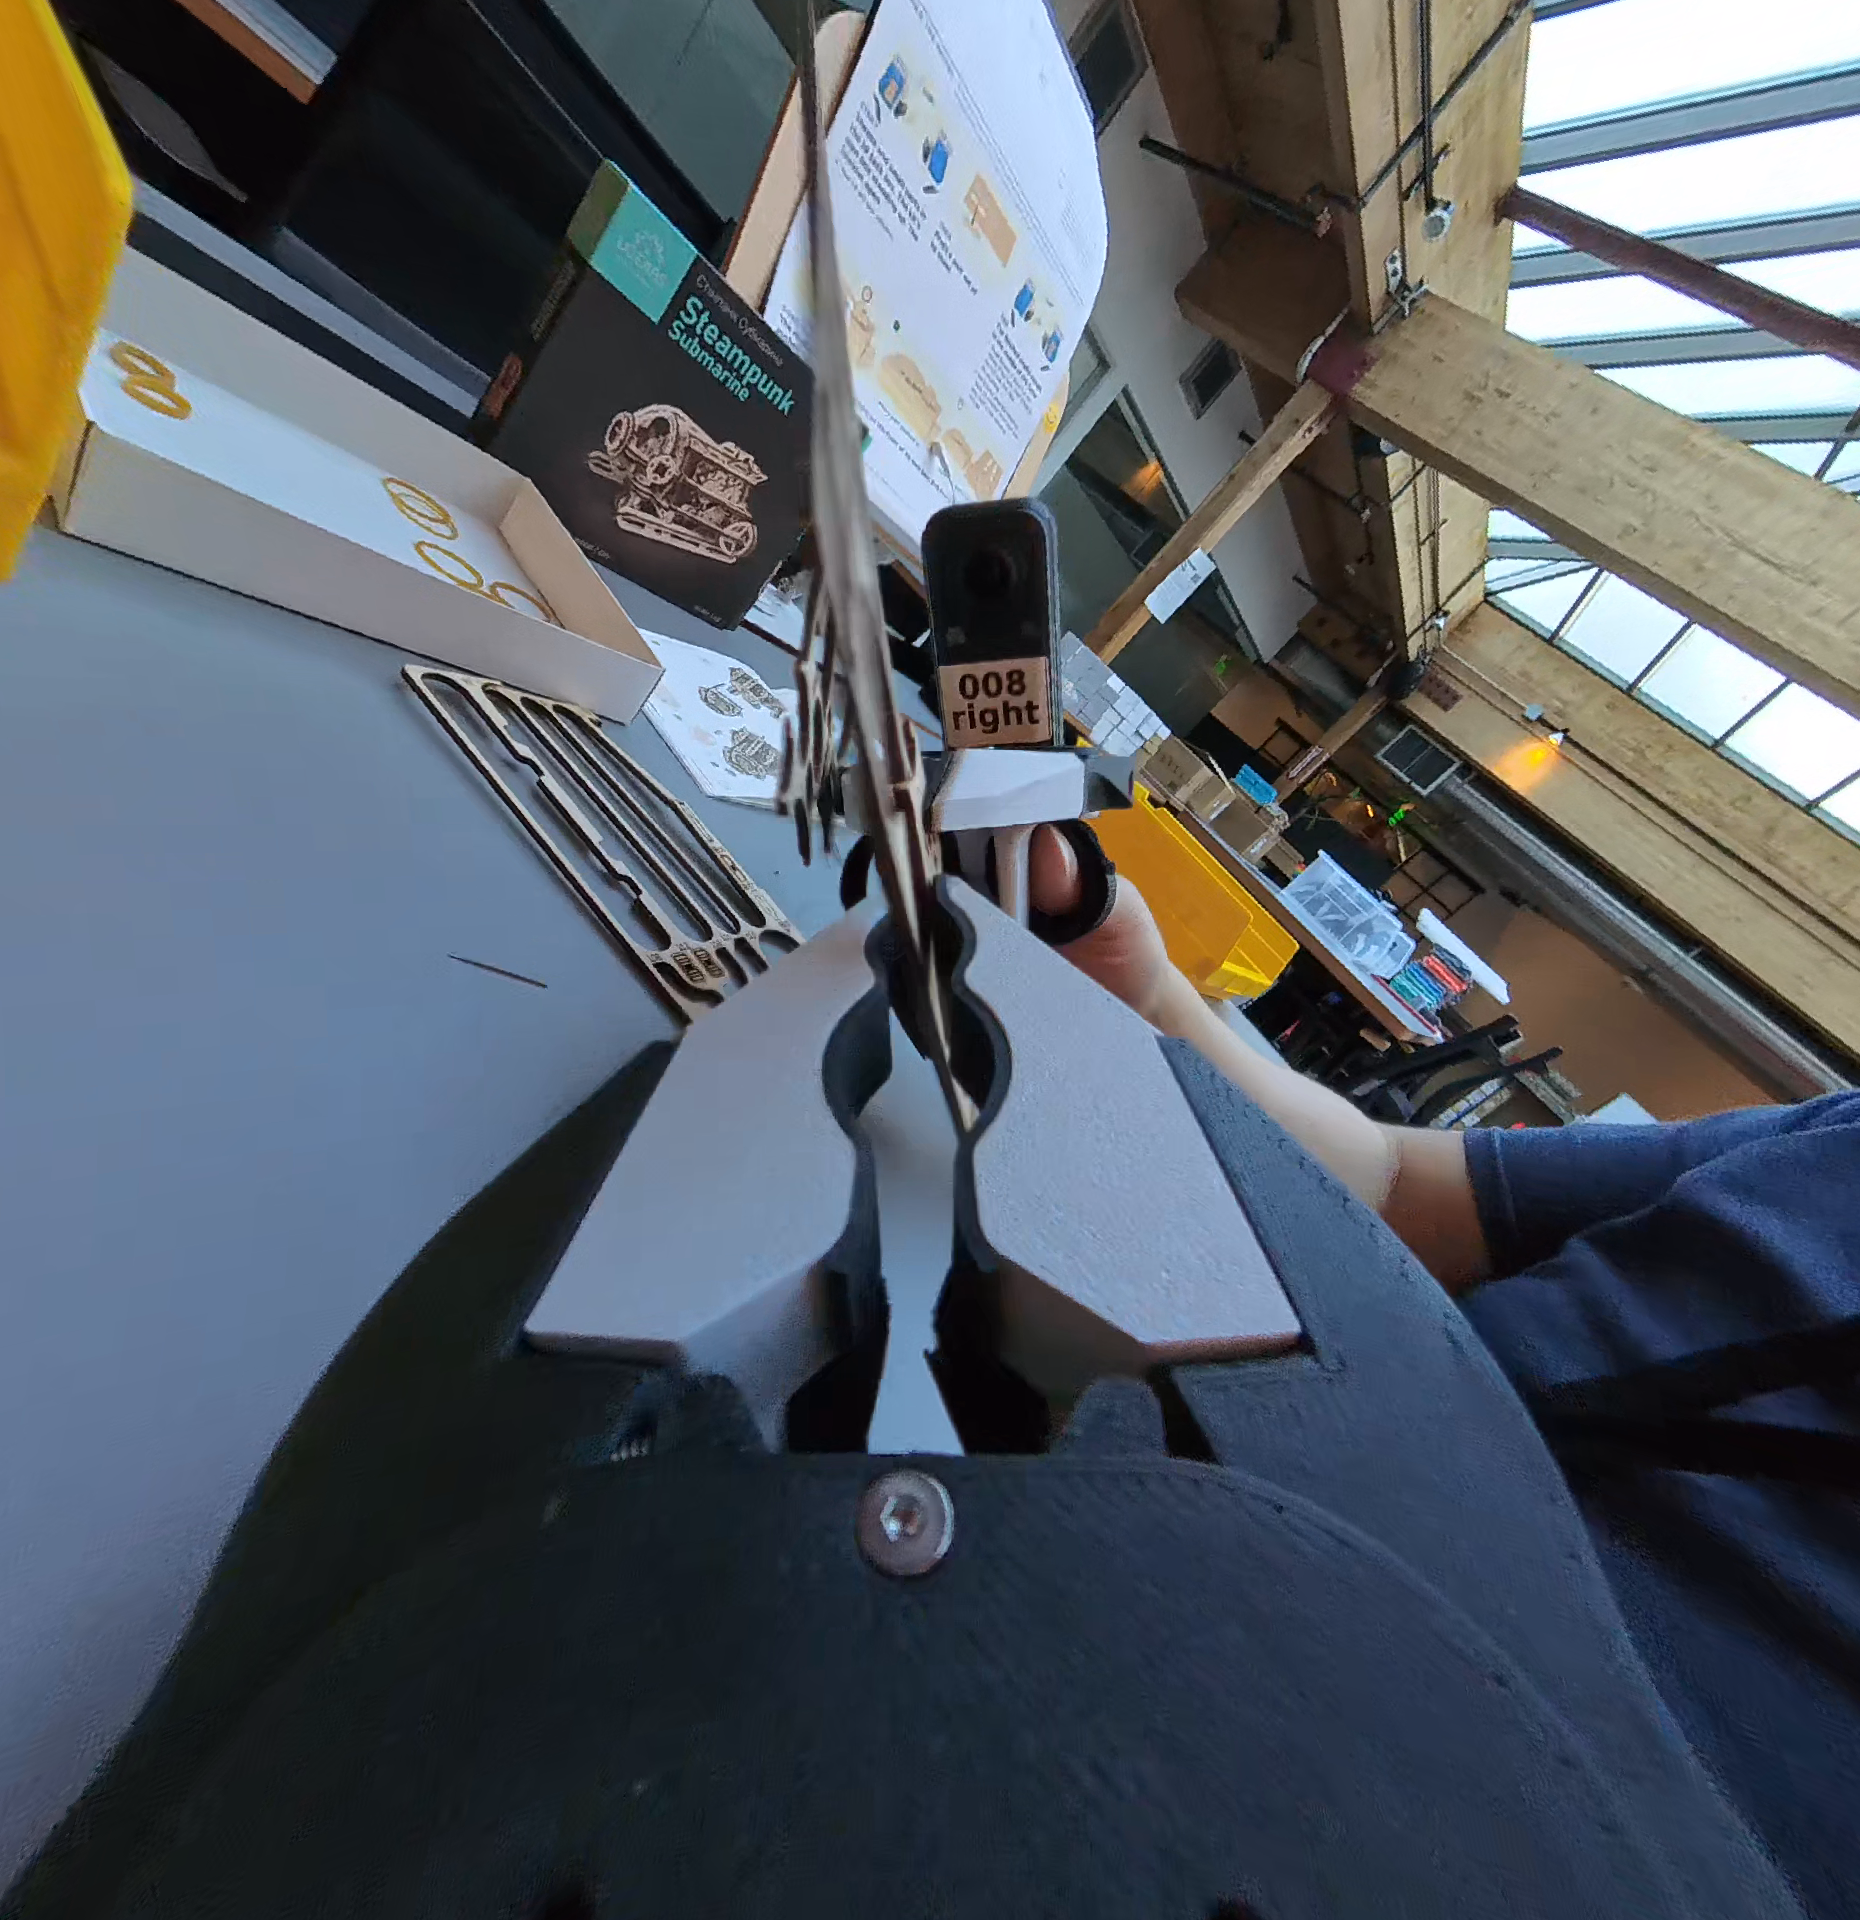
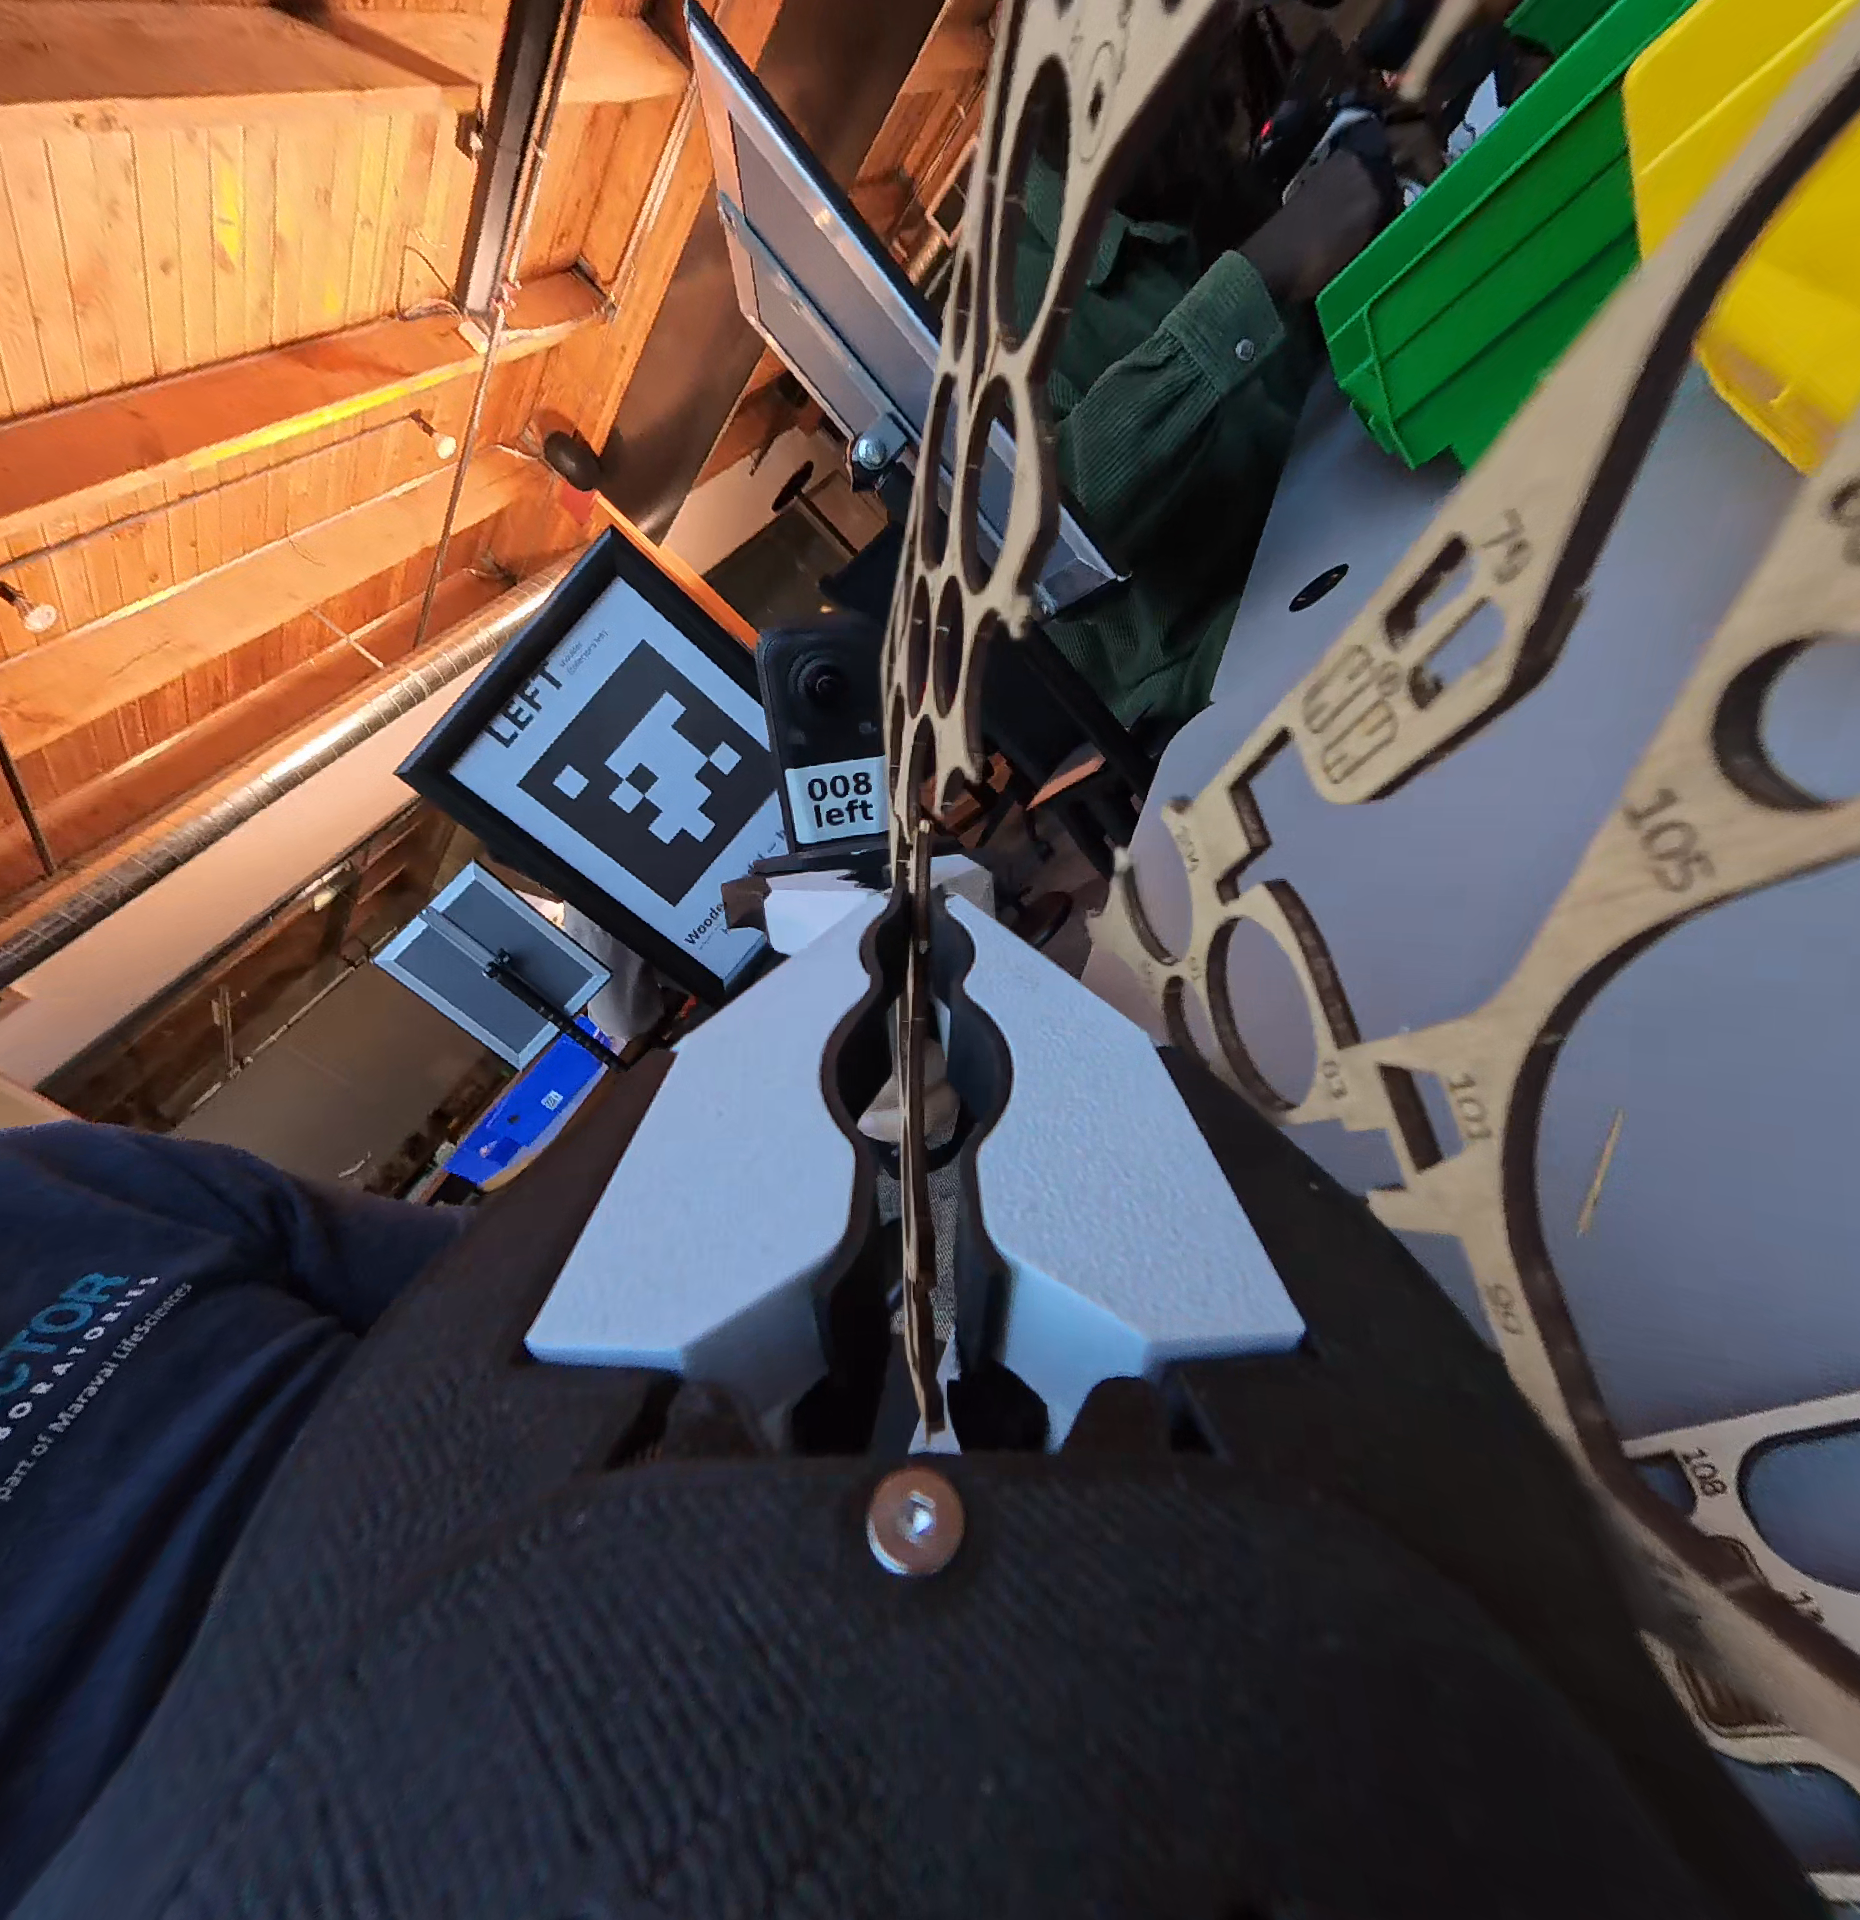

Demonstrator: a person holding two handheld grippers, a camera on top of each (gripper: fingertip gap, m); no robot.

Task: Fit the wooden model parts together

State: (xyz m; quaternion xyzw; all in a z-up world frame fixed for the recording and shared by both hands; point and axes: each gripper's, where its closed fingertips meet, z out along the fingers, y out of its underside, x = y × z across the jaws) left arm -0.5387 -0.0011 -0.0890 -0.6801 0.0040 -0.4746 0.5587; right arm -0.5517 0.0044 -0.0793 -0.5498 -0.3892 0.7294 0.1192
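Evidently little had been joined yet: the sheet (image 1: 848, 540) of laser-cut plywood stood edge-on between both sets of jaws, and no assembled part of the model showed anywhere. The left gripper (image 1: 915, 997) was closed on the sheet's near edge, its jaws pressed against the thin wood. Facing it from beyond the sheet, the right gripper (image 2: 910, 997) was likewise clamped on the same sheet (image 2: 967, 436), which rose past its jaws full of empty round cut-outs. To the right of the right jaws lay a second sheet (image 2: 1477, 852), flat on the table (image 2: 1300, 499) and mostly emptied. Left of the left jaws lay a spent frame (image 1: 604, 821), then a white tray (image 1: 313, 499) with rings and the kit box (image 1: 656, 416). I judged that parts had been punched out, while fitting them remained to be done.
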